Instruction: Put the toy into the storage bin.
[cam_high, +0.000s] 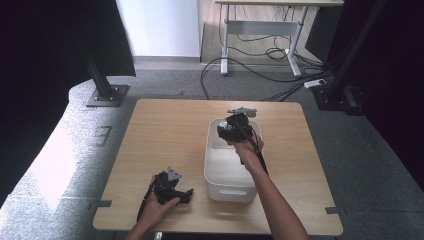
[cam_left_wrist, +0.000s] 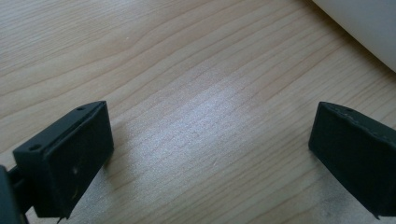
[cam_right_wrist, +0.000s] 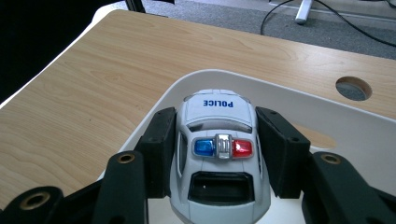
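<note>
A: What is held, and where?

B: A toy police car (cam_right_wrist: 219, 154) is clamped by the right gripper (cam_right_wrist: 217, 151), one jaw pressed on each flank, roof lights up. It is carried over the far end of the white bin (cam_right_wrist: 299, 100), which sits on the table (cam_right_wrist: 93, 93). In the high view the same gripper (cam_high: 235, 127) is seen above the bin's (cam_high: 220, 175) far part.

A: And the left gripper?

B: It (cam_high: 172, 190) is rested near the table's front edge, just left of the bin, with its jaws spread wide and nothing between them; bare wood is seen below it (cam_left_wrist: 210, 140).

A: How should the step be done well?

B: The car is probably meant to be set inside the bin. It is best lowered straight down, well clear of the rim, until the wheels are judged to be on the floor of the bin. Only then should the jaws be eased apart, so the car is not dropped or rolled. The gripper should be lifted out vertically, so the walls are not caught. The bin could be steadied by the left gripper if it shifts.
</note>
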